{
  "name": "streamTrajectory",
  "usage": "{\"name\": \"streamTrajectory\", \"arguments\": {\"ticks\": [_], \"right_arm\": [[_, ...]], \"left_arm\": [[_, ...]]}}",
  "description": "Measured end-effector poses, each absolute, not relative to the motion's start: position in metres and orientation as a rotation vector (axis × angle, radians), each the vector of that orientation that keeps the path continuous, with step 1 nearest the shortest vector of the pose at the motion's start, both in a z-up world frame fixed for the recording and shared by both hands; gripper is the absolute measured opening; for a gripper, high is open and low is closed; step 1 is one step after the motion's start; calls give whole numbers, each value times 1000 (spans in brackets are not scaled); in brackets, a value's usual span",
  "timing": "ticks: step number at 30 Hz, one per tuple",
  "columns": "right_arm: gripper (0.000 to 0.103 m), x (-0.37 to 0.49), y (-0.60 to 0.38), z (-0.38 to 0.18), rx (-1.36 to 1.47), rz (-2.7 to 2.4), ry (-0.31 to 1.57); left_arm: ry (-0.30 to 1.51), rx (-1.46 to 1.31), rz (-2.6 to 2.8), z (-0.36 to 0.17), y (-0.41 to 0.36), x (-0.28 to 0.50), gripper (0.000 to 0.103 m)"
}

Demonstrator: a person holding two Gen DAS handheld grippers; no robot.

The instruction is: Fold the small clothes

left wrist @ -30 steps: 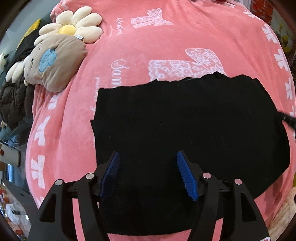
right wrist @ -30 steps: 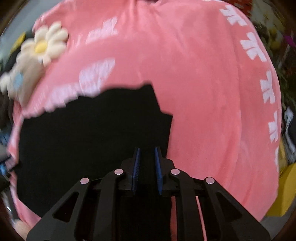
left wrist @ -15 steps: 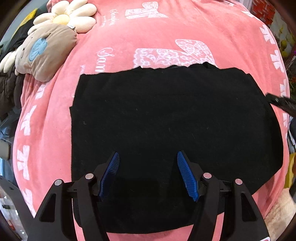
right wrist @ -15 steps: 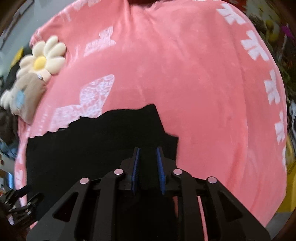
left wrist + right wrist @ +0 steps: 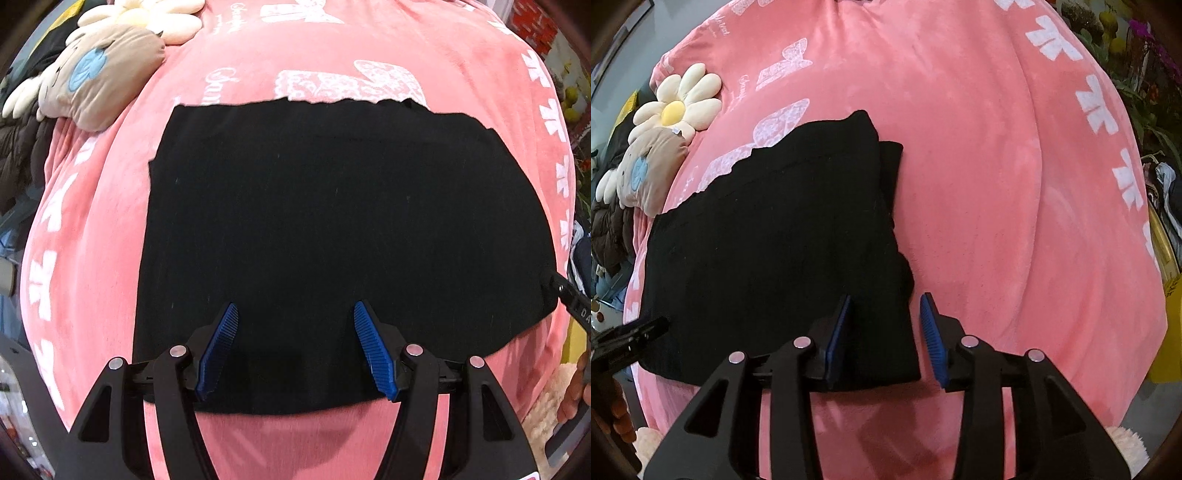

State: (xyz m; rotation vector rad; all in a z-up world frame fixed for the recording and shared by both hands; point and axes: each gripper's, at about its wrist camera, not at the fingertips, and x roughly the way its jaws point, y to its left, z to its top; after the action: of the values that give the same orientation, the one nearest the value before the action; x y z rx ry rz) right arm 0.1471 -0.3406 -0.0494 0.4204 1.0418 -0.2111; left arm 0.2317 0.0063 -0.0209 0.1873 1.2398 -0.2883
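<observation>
Hovering over the black garment (image 5: 332, 229), both grippers' jaws gape wide, gripping nothing.

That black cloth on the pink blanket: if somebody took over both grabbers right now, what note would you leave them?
Left gripper: open, holding nothing, over the near edge of the black garment.
Right gripper: open, straddling the garment's right near corner without gripping it.
Garment: flat on the pink blanket, with a layer already doubled along its right side.
Flower pillow and plush cushion sit at the far left.
Left to do: further folds, judging by its spread.
</observation>
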Motion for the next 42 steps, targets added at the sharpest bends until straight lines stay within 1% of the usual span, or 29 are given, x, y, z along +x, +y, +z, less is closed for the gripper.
{"name": "streamTrajectory", "arguments": {"ticks": [12, 17, 18, 19, 20, 22, 24, 25, 27, 29, 34, 35, 36, 37, 38, 39, 40, 42], "right_arm": [[37, 141, -333, -52, 432, -197, 1049], [37, 144, -328, -56, 418, -177, 1071], [30, 144, -327, -56, 414, -168, 1073], [14, 145, -325, -57, 399, -159, 1079], [6, 146, -323, -57, 390, -150, 1087], [6, 146, -321, -56, 380, -140, 1089], [6, 146, -322, -54, 391, -128, 1082], [10, 146, -324, -54, 407, -133, 1085], [12, 146, -328, -55, 441, -134, 1084], [13, 146, -331, -58, 478, -140, 1086], [13, 149, -331, -61, 485, -118, 1099], [13, 150, -331, -59, 484, -114, 1097], [13, 149, -331, -57, 484, -112, 1094], [15, 147, -332, -56, 489, -106, 1089], [18, 144, -334, -55, 504, -88, 1085], [29, 142, -336, -55, 511, -80, 1081], [41, 141, -337, -55, 512, -73, 1074], [41, 140, -335, -57, 490, -64, 1077]], "left_arm": [[1261, 191, -276, -26, 26, 215, 64], [1264, 179, -273, -29, 43, 217, 66], [1266, 179, -270, -27, 43, 212, 66], [1266, 178, -268, -28, 47, 212, 66], [1259, 167, -268, -28, 53, 213, 66], [1252, 126, -298, -26, 63, 213, 64], [1242, 43, -321, -24, 77, 216, 59], [1237, -3, -324, -24, 84, 217, 59], [1229, -155, -341, -23, 104, 222, 59], [1230, -238, -352, -25, 115, 226, 59], [1249, -231, -390, -38, 107, 225, 58], [1247, -237, -401, -37, 106, 224, 50], [1249, -254, -421, -37, 106, 223, 40], [1260, -276, -444, -38, 106, 224, 19], [1279, -304, -468, -39, 107, 224, 6], [1290, -326, -484, -40, 108, 224, 3], [1297, -341, -497, -41, 109, 224, 2], [1307, -338, -510, -44, 106, 222, 0]]}}
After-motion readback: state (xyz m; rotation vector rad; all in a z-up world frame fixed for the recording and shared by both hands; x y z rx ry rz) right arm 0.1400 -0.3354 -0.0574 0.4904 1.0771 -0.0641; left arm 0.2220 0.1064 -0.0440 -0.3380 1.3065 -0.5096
